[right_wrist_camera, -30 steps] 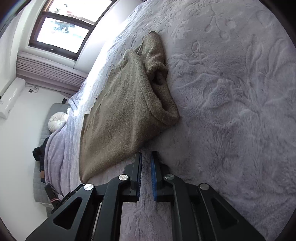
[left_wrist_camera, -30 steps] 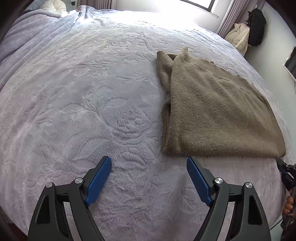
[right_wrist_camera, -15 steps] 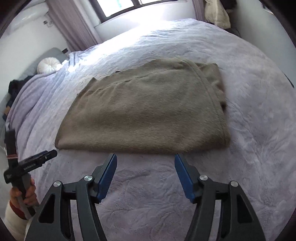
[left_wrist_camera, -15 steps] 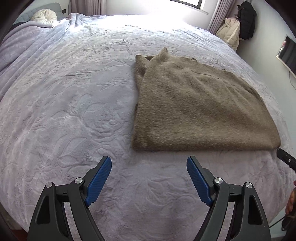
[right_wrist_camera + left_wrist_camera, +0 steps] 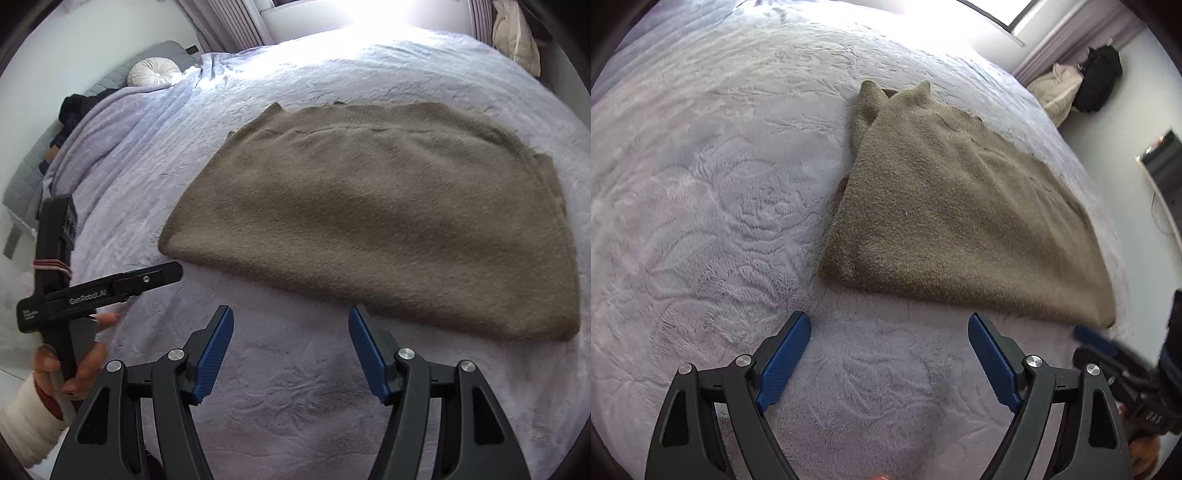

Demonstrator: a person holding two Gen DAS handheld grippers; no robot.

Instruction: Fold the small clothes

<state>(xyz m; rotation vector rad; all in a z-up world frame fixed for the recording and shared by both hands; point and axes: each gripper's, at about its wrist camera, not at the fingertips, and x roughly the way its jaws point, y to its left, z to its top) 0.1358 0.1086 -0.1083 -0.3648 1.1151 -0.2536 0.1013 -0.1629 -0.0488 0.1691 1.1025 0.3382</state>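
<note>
**Both claws empty in front of a half-folded sweater**

A brown knit sweater [image 5: 369, 206] lies flat on the bed [image 5: 701, 184], spread over the lilac embossed blanket. It looks doubled over already: a thick folded edge runs along its near side, facing both cameras, and a ribbed band shows along the far side. In the left wrist view, two pointed corners stick up at the far end, with a second layer peeking out beneath, so the layers are not perfectly matched there.

The left claw [image 5: 890, 354] hovers just short of the near folded edge with its blue pads spread wide, gripping nothing. The right claw [image 5: 291, 350] is likewise wide open and empty, near the same edge but apart from it. From the right wrist camera, the left claw's handle, held in the person's hand [image 5: 70, 365], sits off the sweater's left corner.

Open jaws aimed at the near edge suggest a pause between folds: the cloth rests flat so its shape can be judged, and the likely next step is pinching opposite ends for another fold.
</note>
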